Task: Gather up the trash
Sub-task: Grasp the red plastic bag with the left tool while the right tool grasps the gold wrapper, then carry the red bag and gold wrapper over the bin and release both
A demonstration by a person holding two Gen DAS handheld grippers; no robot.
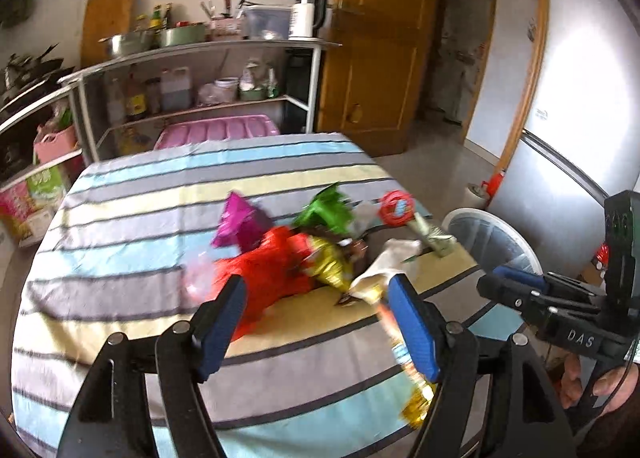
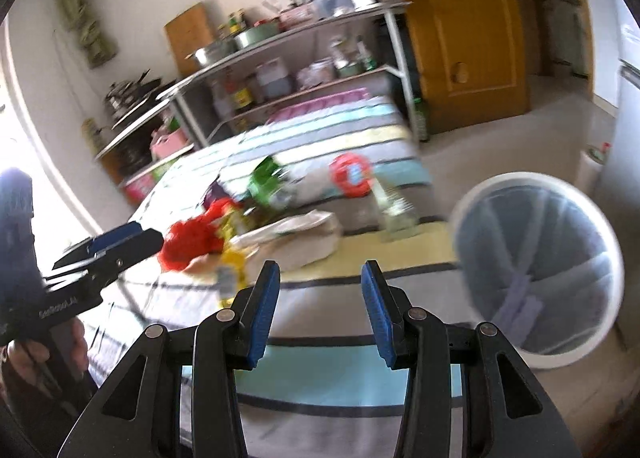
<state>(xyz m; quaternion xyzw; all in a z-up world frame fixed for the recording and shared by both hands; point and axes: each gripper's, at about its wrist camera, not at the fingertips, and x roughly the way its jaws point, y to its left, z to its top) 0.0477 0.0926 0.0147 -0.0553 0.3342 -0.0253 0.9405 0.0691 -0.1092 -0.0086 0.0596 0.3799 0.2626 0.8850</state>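
Observation:
A heap of trash lies on the striped tablecloth: a red wrapper, a purple one, a green one, a gold one, white paper, a red ring-shaped piece and a small bottle. My left gripper hovers open just in front of the heap, with nothing pressed between its pads. A blurred orange and gold wrapper shows by its right finger; I cannot tell if it touches. My right gripper is open and holds nothing, between the heap and a white-rimmed bin.
The bin stands off the table's right edge. Behind the table are a metal shelf with pots, bottles and a kettle, a pink lid, a wooden door and a fridge. A hand grips the right tool.

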